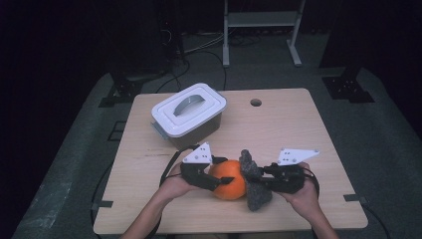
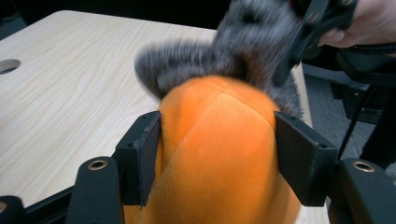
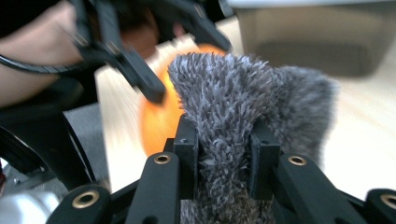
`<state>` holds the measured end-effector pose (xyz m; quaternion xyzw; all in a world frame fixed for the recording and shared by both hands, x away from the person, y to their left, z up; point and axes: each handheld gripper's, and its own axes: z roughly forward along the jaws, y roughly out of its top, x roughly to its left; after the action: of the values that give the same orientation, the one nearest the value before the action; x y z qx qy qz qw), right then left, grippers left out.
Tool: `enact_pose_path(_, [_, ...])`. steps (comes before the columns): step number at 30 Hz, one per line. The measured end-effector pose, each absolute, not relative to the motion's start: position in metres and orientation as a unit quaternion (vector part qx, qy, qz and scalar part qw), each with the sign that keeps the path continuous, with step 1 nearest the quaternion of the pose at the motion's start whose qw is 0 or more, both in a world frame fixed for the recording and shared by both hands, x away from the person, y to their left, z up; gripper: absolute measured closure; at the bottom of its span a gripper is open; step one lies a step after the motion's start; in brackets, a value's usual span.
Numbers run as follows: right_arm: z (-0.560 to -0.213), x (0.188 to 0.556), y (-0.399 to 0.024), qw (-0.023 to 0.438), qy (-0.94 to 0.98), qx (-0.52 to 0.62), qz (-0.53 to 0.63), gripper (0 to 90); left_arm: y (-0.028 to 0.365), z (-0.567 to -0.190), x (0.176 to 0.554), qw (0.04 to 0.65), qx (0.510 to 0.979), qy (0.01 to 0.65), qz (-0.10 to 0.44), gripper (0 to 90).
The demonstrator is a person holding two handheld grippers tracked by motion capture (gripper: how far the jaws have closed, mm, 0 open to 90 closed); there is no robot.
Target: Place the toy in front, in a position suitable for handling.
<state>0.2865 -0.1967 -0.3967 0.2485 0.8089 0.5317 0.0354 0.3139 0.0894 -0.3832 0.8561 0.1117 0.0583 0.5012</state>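
no readable text, labels, brands or numbers anywhere

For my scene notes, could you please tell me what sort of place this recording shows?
Probably a lab or recording studio, not a home: a bare wooden table with a cable hole, dark surroundings, cables on the floor, and a metal frame behind.
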Motion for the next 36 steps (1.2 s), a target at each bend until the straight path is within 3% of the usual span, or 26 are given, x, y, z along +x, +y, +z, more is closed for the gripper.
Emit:
enact_pose_path(3, [-0.408,0.291,-0.198,0.027,0.812,0.260,0.521,69.5,0.090,-0.386,0.316,0.500,0.857,0.117,0.053,34.4])
enact_pose_path(9, [-0.388,0.285,-0.192,0.033,0.800,0.236,0.550,69.3,0.079,-0.389,0.312,0.499,0.860,0.096,0.047,29.3])
enact_pose_path(15, [-0.405,0.293,-0.201,0.010,0.802,0.254,0.541,69.3,0.088,-0.394,0.320,0.494,0.862,0.109,0.027,10.9])
enact_pose_path(17, [-0.407,0.295,-0.206,0.010,0.803,0.263,0.536,69.1,0.090,-0.401,0.323,0.495,0.862,0.113,0.013,14.6])
enact_pose_path(20, [-0.406,0.296,-0.210,0.006,0.805,0.272,0.527,69.0,0.092,-0.401,0.323,0.497,0.862,0.101,0.022,31.2])
enact_pose_path(23, [-0.395,0.292,-0.209,0.015,0.796,0.262,0.545,69.2,0.090,-0.396,0.320,0.503,0.857,0.103,0.035,37.1])
enact_pose_path(27, [-0.386,0.286,-0.201,0.031,0.799,0.245,0.548,69.1,0.087,-0.389,0.314,0.497,0.859,0.101,0.073,38.9])
enact_pose_path(33, [-0.404,0.295,-0.208,0.013,0.801,0.277,0.530,68.8,0.088,-0.391,0.315,0.492,0.859,0.112,0.079,38.1])
enact_pose_path(36, [-0.397,0.293,-0.207,0.017,0.796,0.271,0.541,68.8,0.084,-0.392,0.314,0.492,0.862,0.103,0.069,35.4])
